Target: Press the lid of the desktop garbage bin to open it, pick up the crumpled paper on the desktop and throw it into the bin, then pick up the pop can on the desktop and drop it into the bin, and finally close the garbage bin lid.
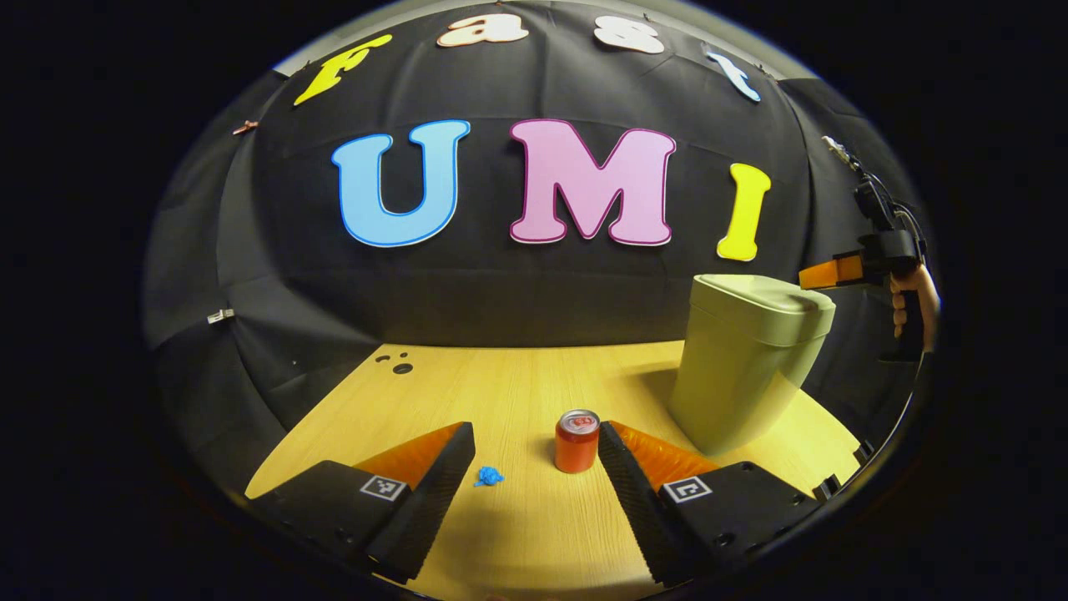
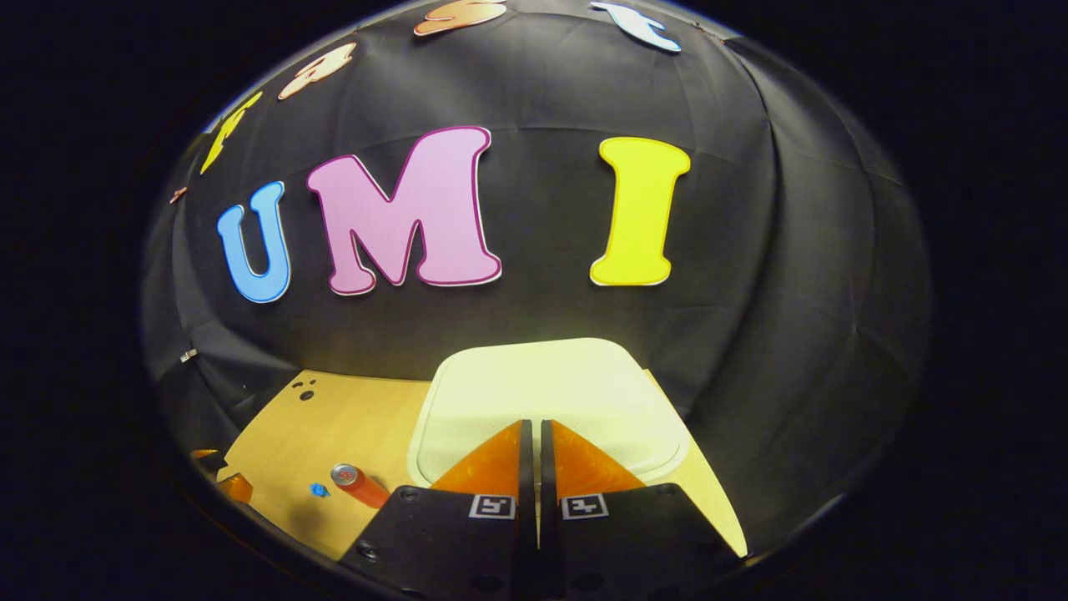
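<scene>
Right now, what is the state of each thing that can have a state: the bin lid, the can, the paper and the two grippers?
Bin lid: closed, flat on the green bin.
Pop can: upright on the table, not held.
Crumpled paper: lying on the table left of the can, not held.
Left gripper: open, empty.
Right gripper: shut, empty, over the lid; contact cannot be told.

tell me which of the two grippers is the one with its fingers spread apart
The left gripper: its fingers stand wide apart, flanking the pop can on the table. The right gripper, over the bin lid, has its fingers together.
</scene>
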Action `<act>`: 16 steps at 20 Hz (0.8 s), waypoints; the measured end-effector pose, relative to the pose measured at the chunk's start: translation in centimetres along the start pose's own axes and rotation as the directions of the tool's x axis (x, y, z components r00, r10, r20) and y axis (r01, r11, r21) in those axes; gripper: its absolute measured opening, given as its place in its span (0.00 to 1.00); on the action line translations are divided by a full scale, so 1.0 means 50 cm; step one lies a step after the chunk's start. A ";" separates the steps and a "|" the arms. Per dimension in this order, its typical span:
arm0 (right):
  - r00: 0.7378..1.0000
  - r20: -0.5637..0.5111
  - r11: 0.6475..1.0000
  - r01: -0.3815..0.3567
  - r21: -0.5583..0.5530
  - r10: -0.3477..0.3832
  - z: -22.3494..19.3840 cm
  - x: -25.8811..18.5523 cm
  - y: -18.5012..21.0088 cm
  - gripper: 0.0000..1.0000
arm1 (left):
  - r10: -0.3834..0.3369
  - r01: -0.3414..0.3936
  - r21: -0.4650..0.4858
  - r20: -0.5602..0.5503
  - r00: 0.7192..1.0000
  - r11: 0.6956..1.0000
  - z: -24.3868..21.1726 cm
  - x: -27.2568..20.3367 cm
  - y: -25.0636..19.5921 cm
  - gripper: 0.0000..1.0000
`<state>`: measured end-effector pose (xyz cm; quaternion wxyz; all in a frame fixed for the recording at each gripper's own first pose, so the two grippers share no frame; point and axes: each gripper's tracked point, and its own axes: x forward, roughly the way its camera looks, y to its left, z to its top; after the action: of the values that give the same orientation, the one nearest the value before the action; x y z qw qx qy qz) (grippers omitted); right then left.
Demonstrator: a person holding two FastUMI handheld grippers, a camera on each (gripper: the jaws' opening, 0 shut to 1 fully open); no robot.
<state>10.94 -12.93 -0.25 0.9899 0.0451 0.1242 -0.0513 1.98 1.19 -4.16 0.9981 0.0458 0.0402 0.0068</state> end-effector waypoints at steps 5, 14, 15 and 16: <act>1.000 -0.006 1.000 0.000 -0.003 0.000 -0.013 0.008 -0.004 0.06 | 0.028 -0.028 -0.016 -0.014 1.000 0.999 -0.010 0.005 0.027 0.96; 0.999 0.026 0.994 -0.035 0.102 0.033 -0.027 0.010 -0.005 0.06 | 0.020 -0.020 -0.015 -0.042 0.999 1.000 -0.031 0.018 0.016 0.96; 0.999 0.035 0.997 -0.027 0.067 0.025 -0.025 0.010 -0.004 0.06 | 0.015 -0.016 -0.017 -0.044 0.999 1.000 -0.034 0.018 0.013 0.96; 0.999 0.041 0.999 -0.018 0.031 0.017 -0.024 0.009 -0.003 0.06 | 0.012 -0.013 -0.017 -0.044 0.999 1.000 -0.033 0.020 0.011 0.96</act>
<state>11.08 -13.01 -1.53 0.9918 0.0607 0.1030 -0.0454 2.82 1.89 -5.83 0.9973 0.0374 0.0617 0.0144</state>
